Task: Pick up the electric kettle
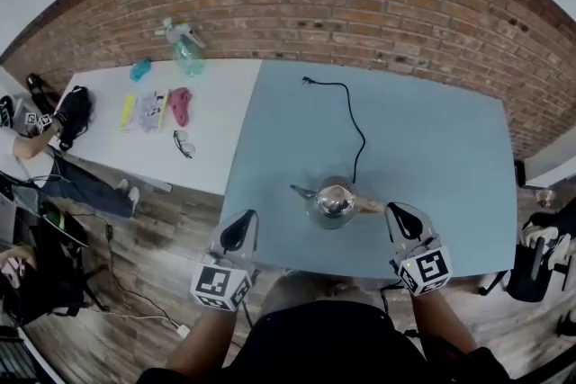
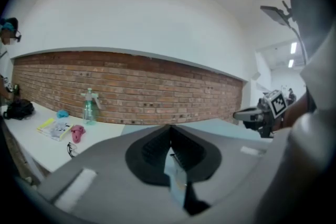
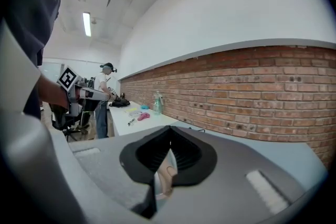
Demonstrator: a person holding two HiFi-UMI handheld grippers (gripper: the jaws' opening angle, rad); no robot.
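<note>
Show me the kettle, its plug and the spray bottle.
kettle (image 1: 334, 200), head view, shiny top.
plug (image 1: 308, 82), head view, cord's far end.
spray bottle (image 1: 187, 56), head view, clear body.

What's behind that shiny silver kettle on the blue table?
A black power cord runs back across the table, plug lying loose. Where it joins the kettle is covered.

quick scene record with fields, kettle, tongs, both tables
kettle: shiny electric kettle upright on blue table, near its front edge
cord: black cord runs from the kettle toward the far edge, plug lying on the table
left tongs: shut, empty, left of kettle
right tongs: shut, empty, on kettle's handle side
white table: spray bottle, glasses, small items
status: kettle not yet held
</note>
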